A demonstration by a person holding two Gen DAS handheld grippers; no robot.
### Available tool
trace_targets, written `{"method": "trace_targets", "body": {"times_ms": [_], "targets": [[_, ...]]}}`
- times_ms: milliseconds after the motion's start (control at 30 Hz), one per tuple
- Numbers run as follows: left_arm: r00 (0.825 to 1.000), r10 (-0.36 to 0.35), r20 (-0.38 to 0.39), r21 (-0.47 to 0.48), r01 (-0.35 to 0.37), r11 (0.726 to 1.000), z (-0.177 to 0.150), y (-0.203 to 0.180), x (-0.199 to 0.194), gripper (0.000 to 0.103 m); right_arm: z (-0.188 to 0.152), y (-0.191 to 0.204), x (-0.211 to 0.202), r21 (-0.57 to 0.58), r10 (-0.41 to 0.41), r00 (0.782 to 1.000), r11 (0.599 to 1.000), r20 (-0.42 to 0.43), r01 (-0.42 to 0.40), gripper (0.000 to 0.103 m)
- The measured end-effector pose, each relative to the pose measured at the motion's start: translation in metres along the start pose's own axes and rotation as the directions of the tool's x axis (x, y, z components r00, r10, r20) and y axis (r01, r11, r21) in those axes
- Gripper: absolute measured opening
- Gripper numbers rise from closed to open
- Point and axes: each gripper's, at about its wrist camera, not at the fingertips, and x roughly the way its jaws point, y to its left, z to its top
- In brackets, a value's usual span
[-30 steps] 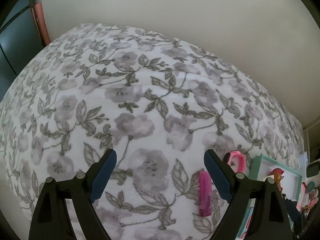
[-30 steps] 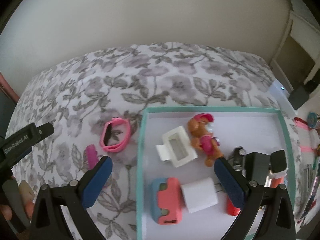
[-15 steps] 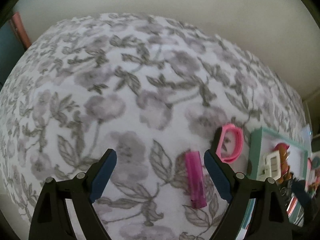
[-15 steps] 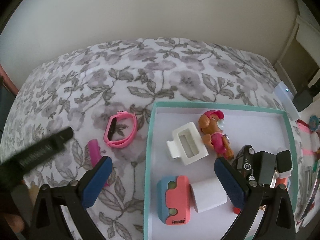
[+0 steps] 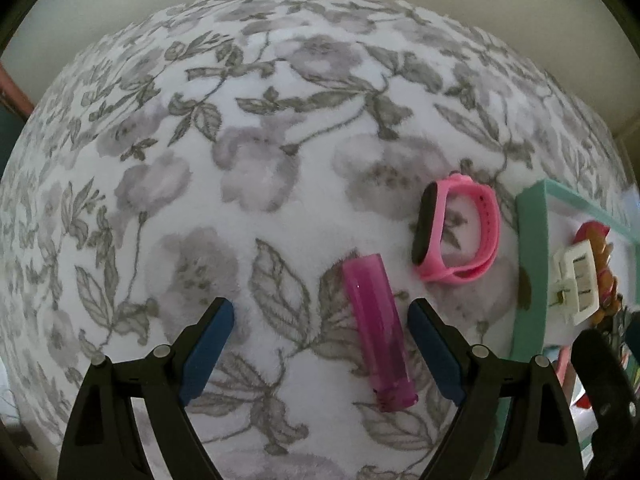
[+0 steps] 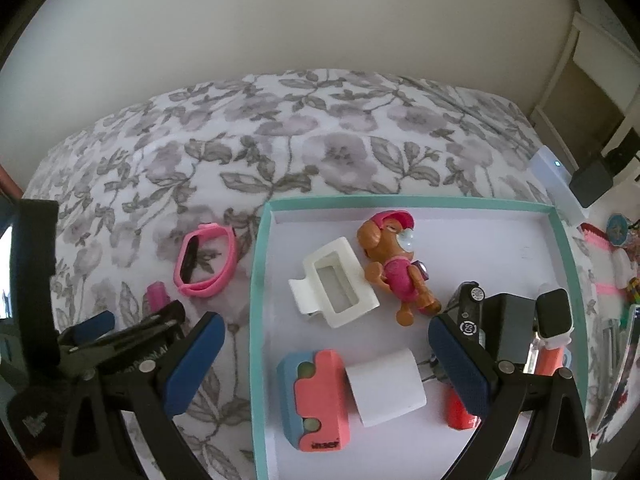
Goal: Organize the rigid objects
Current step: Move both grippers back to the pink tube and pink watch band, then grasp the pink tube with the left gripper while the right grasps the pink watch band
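Left wrist view: a magenta tube (image 5: 380, 332) lies flat on the flowered bedspread (image 5: 248, 168), lengthwise between the spread fingers of the left hand-held gripper (image 5: 320, 344). It sits just beside the right-hand pad, and whether the two touch cannot be told; the other pad is well apart from it, so the gripper is released and grasps nothing. Just past the tube lies a pink wristband (image 5: 458, 228) with a dark face, standing on its edge near the teal rim of a tray (image 5: 530, 264).

Right wrist view: the right hand-held gripper (image 6: 326, 360) hangs over that tray (image 6: 258, 280) with its fingers wide and nothing between the pads. Inside the tray lie a white clip (image 6: 334, 282), a toy dog (image 6: 394, 258) in pink, a blue and coral block (image 6: 314, 400), a white plug (image 6: 386, 386), a red tube (image 6: 460, 412) and some dark items by the right-hand finger. The wristband (image 6: 206, 266) and tube (image 6: 157, 295) lie on the bedspread (image 6: 320, 152) left of the tray.
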Motion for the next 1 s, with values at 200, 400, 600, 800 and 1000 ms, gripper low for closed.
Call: {"method": "trace_targets", "body": {"times_ms": [200,400,600,800,1000], "targets": [[1.0,0.01,-0.017,0.038,-0.01,0.999,0.0,-0.006,-0.003,0.082,0.0,-0.003,0.001,0.013,0.0,1.0,1.0,-0.004,0.0,0.103],[0.999,-0.028,-0.031,0.064,0.03,0.997,0.003,-0.016,-0.01,0.054,0.0,-0.004,0.001,0.016,-0.001,1.0,1.0,-0.005,0.001,0.103],[0.995,-0.094,-0.042,0.068,0.097,0.993,0.004,-0.022,-0.02,0.03,-0.001,-0.003,0.003,0.014,-0.002,1.0,1.0,-0.008,0.002,0.103],[0.993,-0.107,-0.039,0.065,0.11,0.992,0.0,-0.023,-0.023,0.023,-0.002,-0.004,0.004,0.023,-0.005,1.0,1.0,-0.009,0.005,0.103],[0.998,-0.06,-0.014,0.037,0.061,0.997,0.004,-0.007,-0.023,0.02,0.004,0.001,-0.001,0.037,0.028,0.999,0.999,0.021,-0.029,0.103]]}}
